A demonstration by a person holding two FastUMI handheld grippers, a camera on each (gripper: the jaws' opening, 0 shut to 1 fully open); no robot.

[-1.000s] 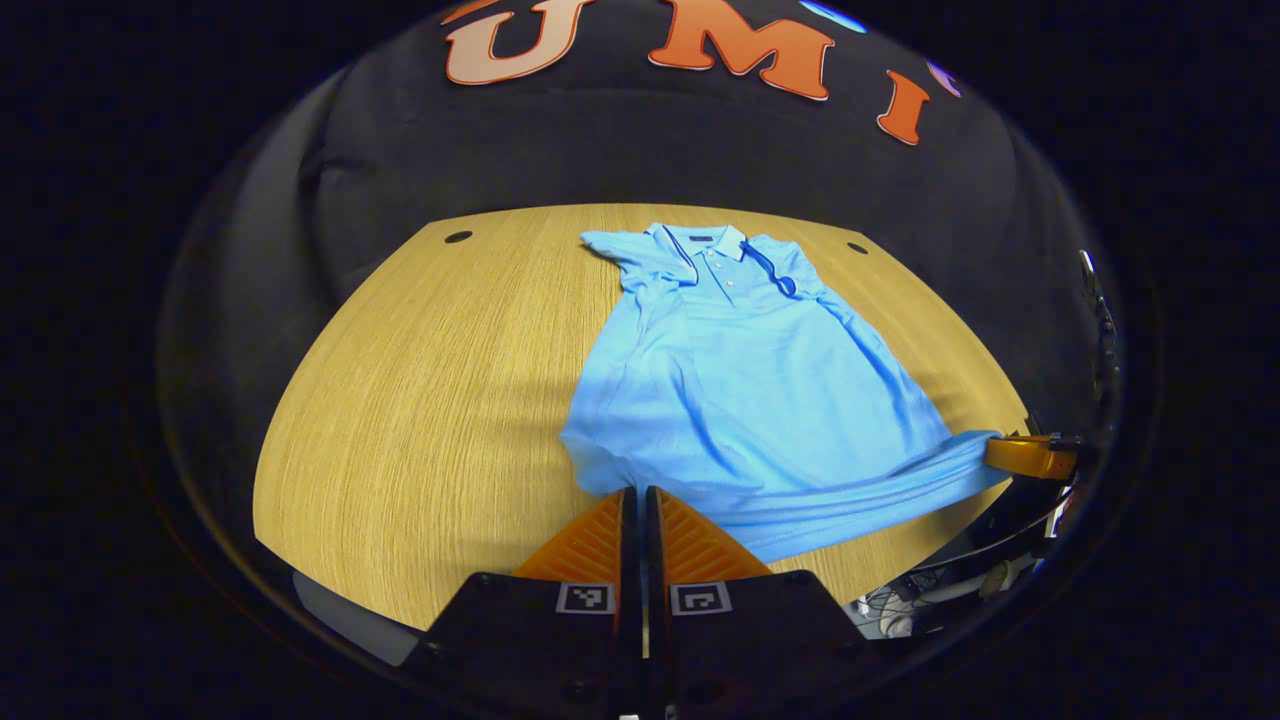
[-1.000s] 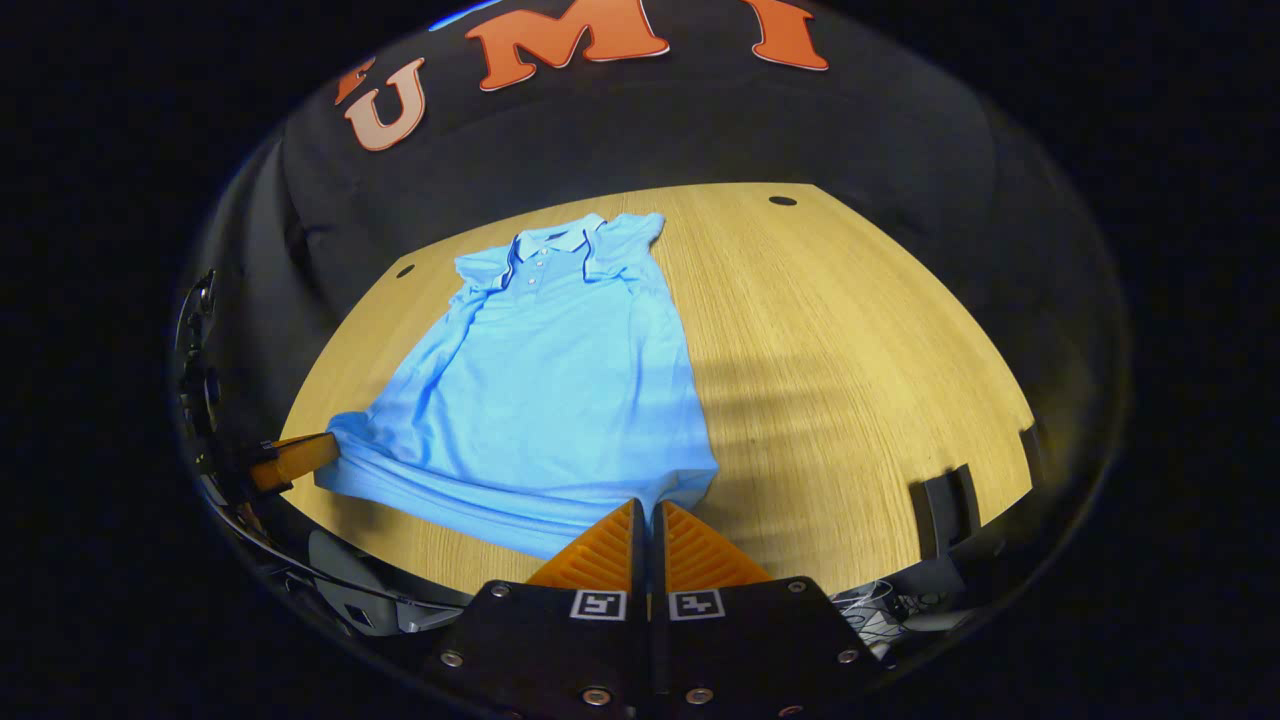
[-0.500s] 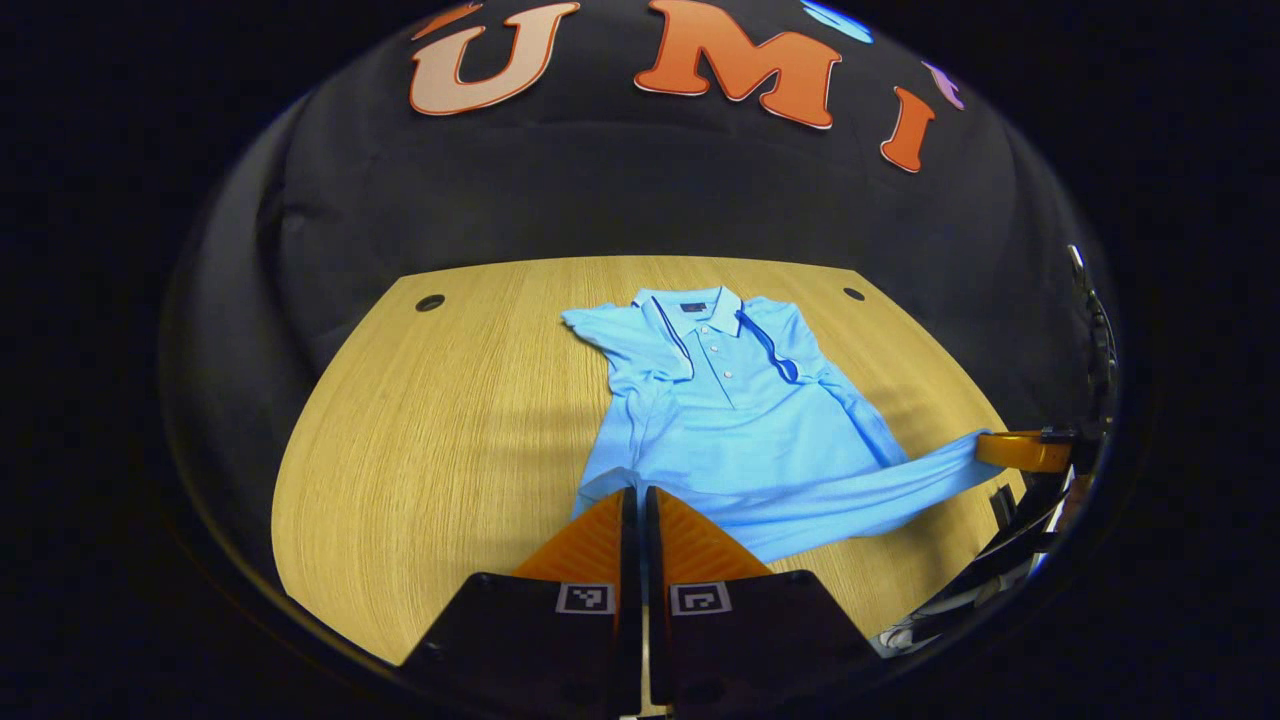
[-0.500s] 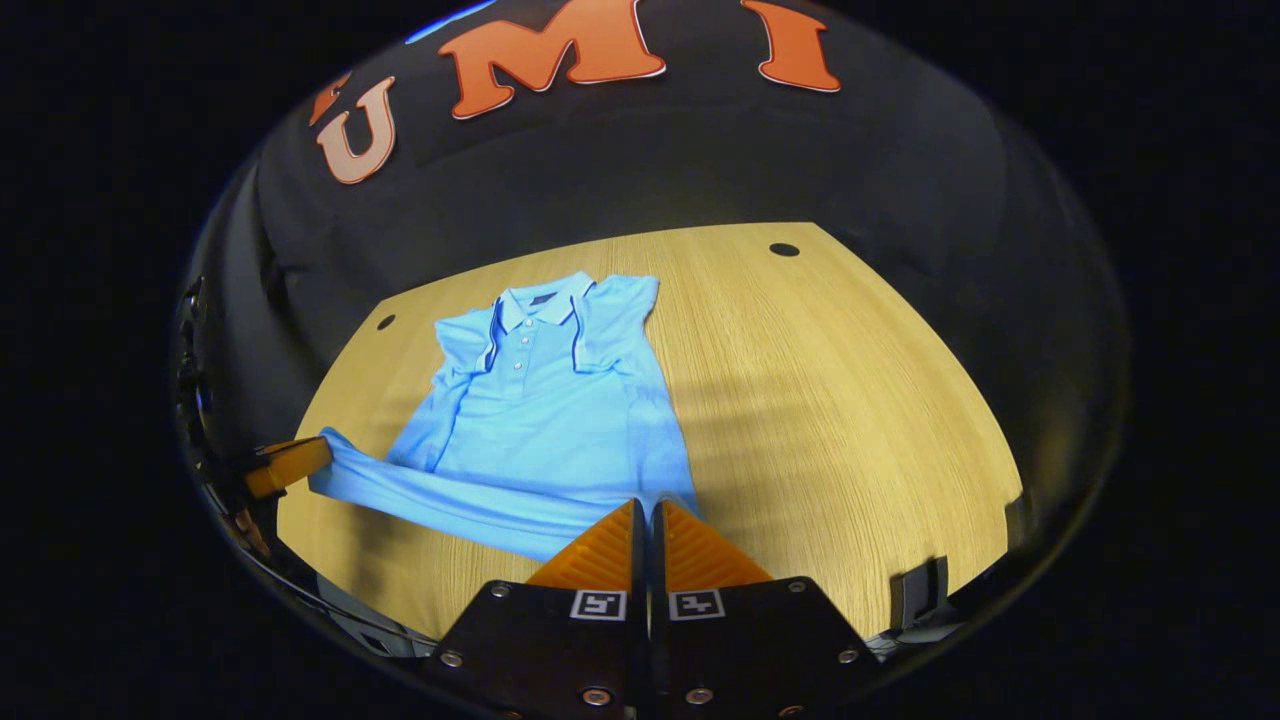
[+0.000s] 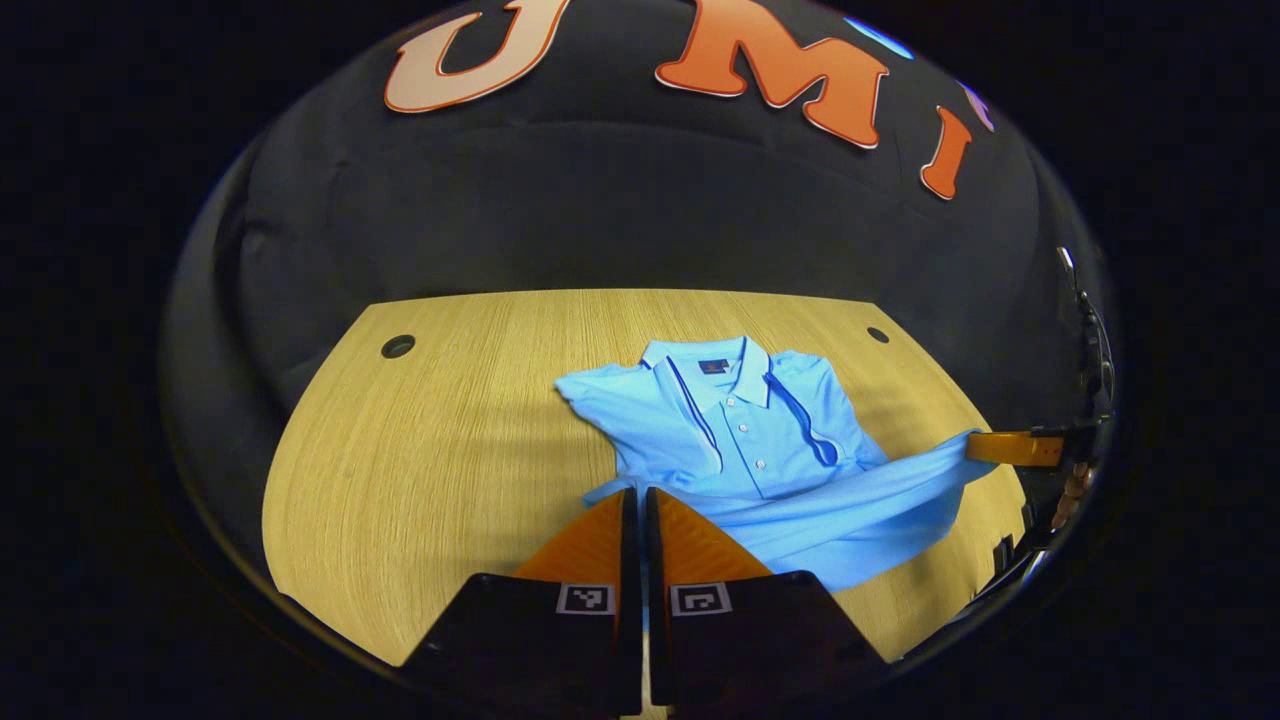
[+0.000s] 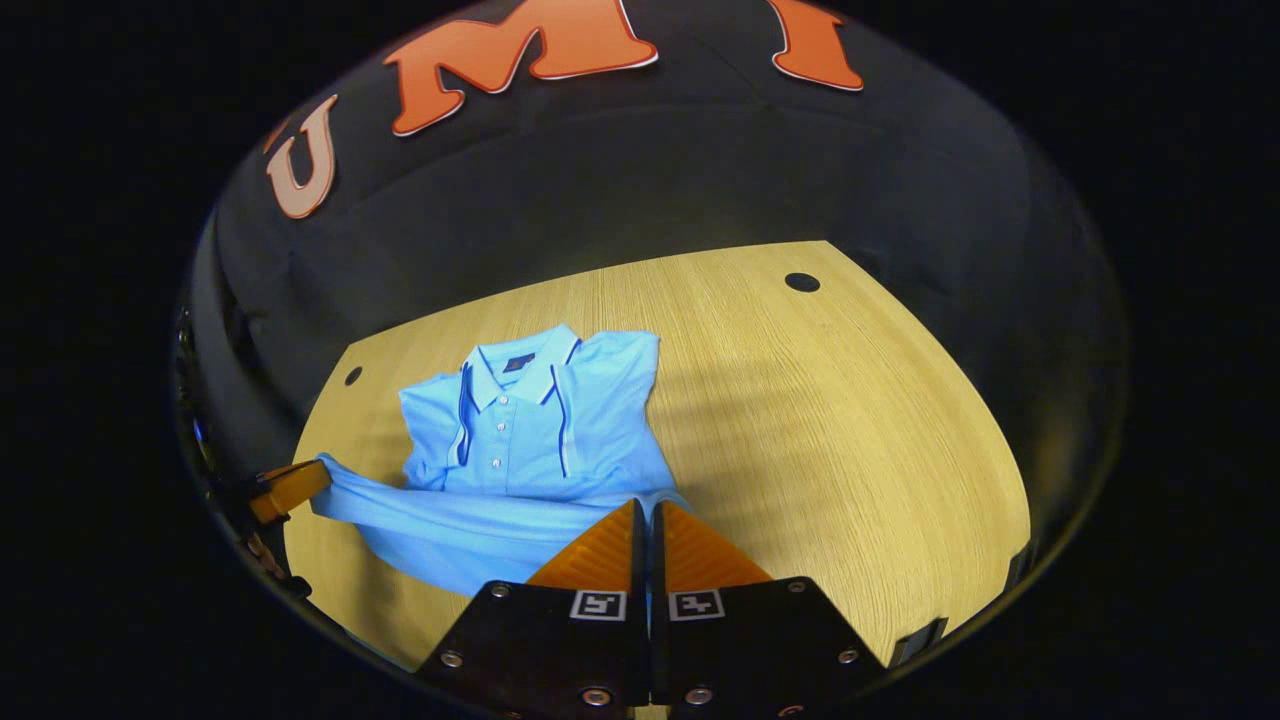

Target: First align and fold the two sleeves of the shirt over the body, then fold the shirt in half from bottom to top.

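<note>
Now both grippers' fingers are pinched together on the shirt [image 5: 760, 440] hem: left gripper [image 5: 636, 492], right gripper [image 6: 644, 505].

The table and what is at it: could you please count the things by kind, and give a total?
Light blue polo shirt: 1
Wooden table: 1
Round holes in the table top: 2
Grippers, the left gripper and the right gripper, each shut on the shirt's bottom hem: 2
Total: 6
</note>
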